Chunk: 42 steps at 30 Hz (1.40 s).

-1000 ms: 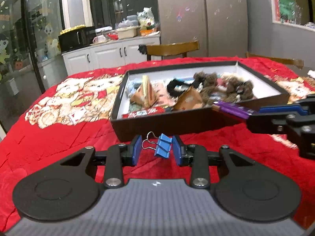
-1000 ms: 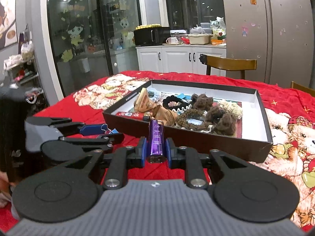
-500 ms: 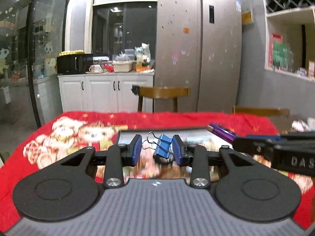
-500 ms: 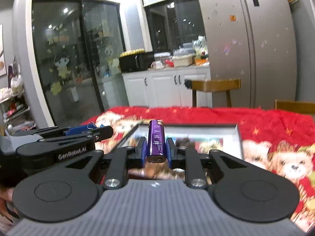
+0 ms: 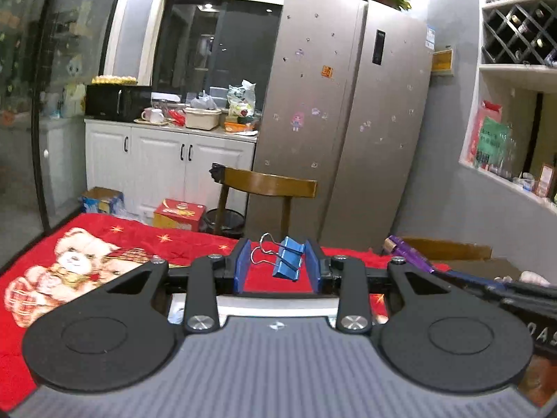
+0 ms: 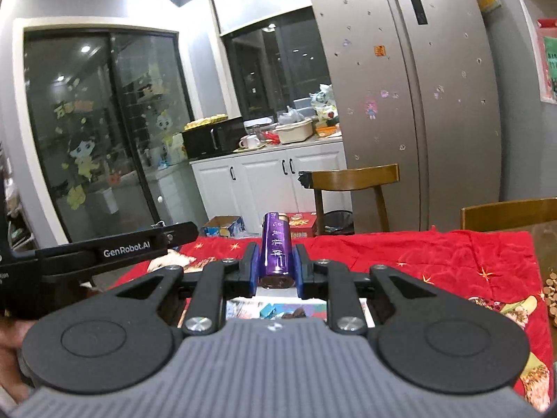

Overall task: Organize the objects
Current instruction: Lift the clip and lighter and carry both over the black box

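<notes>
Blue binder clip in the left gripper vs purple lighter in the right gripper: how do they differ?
The blue metal binder clip is short, with silver wire handles; the purple cylindrical lighter is a long plain tube with printed characters. The clip hangs tilted between the left gripper's pads; the lighter lies along the right gripper's fingers, poking past them. Both are clamped and held above the red tablecloth.
</notes>
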{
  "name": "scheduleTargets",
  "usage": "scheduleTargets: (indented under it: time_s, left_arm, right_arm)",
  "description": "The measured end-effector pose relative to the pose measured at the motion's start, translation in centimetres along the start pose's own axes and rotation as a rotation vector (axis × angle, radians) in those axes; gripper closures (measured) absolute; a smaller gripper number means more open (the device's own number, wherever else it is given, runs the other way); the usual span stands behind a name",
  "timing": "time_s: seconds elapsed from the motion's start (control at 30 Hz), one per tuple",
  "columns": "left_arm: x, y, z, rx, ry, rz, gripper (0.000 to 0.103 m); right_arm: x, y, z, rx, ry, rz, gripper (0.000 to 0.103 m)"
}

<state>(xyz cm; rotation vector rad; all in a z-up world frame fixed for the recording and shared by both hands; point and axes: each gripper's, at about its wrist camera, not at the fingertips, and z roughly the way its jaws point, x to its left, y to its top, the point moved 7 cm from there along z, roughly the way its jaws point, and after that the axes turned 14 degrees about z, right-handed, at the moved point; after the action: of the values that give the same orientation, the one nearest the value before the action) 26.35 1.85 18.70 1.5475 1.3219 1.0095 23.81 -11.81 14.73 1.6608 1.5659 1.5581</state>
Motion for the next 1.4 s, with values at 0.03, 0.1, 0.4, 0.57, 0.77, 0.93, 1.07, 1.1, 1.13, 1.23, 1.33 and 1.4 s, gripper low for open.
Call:
scheduleTargets:
  time_s: [0.03,0.1,0.4,0.57,0.77,0.93,1.07,1.1,1.13,1.23,1.33,1.4]
  left_arm:
    - [0.0,0.2,0.5,-0.003,0.017,-0.014,0.064]
    - [0.0,0.6,1.8,-0.006,0.004,-0.023,0.064]
    - [3.0,-0.9,6.9,0.029,-0.003,-0.045,0.064]
    - [5.3,-3.6,10.5,0.112,-0.017,-0.060,0.064]
    - [4.9,-7.6,14.4,0.220,-0.026,-0.003,0.064]
    - [4.9,-10.7,16.5,0.291,-0.002,0.028,0.064]
    - [5.4,-11.9,17.6,0.331,0.033,0.044,0.064]
    - [5.6,-12.1,17.8,0.339,0.046,0.050,0.064]
    - [5.8,-12.4,18.1,0.351,0.055,0.053,0.064]
    - [5.9,-13.0,18.6,0.375,0.051,0.046,0.064]
    - [5.8,-13.6,19.0,0.393,0.051,0.043,0.064]
    - [5.8,-13.8,19.1,0.401,0.056,0.045,0.063]
  right_arm:
    - [-0.3,0.3,0.7,-0.009,-0.012,0.007,0.080]
    - [-0.8,0.3,2.0,-0.005,-0.023,0.024,0.080]
    - [-2.6,0.1,9.0,0.085,-0.041,0.105,0.080]
    - [-4.0,-1.0,11.0,0.093,-0.039,0.142,0.080]
    - [-7.6,-4.4,14.3,0.235,-0.150,0.141,0.080]
    - [-9.2,-6.1,15.9,0.279,-0.204,0.135,0.080]
    - [-9.3,-6.9,16.2,0.278,-0.196,0.132,0.080]
    - [-9.2,-7.0,16.3,0.276,-0.196,0.127,0.080]
    - [-9.0,-7.2,16.3,0.278,-0.195,0.119,0.080]
    - [-9.0,-7.1,16.9,0.269,-0.185,0.117,0.080]
    - [-8.9,-7.4,16.9,0.248,-0.168,0.118,0.080]
    - [-8.9,-7.5,17.3,0.250,-0.165,0.114,0.080]
